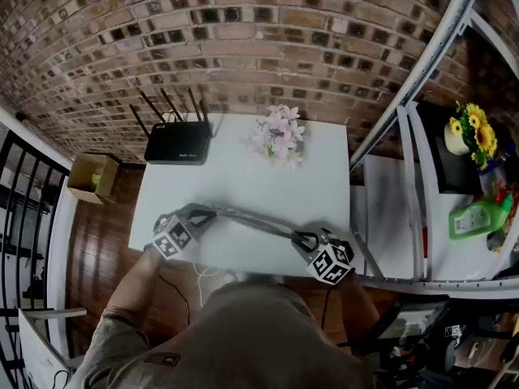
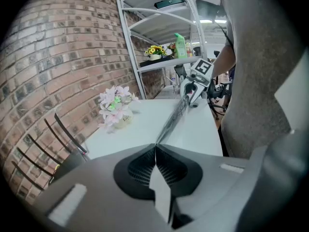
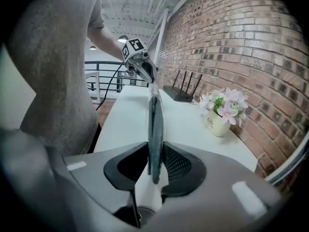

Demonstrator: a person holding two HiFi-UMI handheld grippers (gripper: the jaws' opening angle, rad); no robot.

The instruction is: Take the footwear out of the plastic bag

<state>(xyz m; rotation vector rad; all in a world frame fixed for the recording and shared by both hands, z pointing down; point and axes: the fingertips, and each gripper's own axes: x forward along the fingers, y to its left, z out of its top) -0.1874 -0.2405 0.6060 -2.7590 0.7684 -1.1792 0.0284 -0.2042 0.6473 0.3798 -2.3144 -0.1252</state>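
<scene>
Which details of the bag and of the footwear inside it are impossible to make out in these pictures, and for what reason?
1. Kind of footwear: the right gripper view shows only a thin dark edge.
2. Opening of the plastic bag: the head view shows it too small; both gripper views see it edge-on.
3. Contents of the cardboard box: head view, something green, too small to name.

Head view steeply down; gripper views face each other across table (image 1: 243,193).
</scene>
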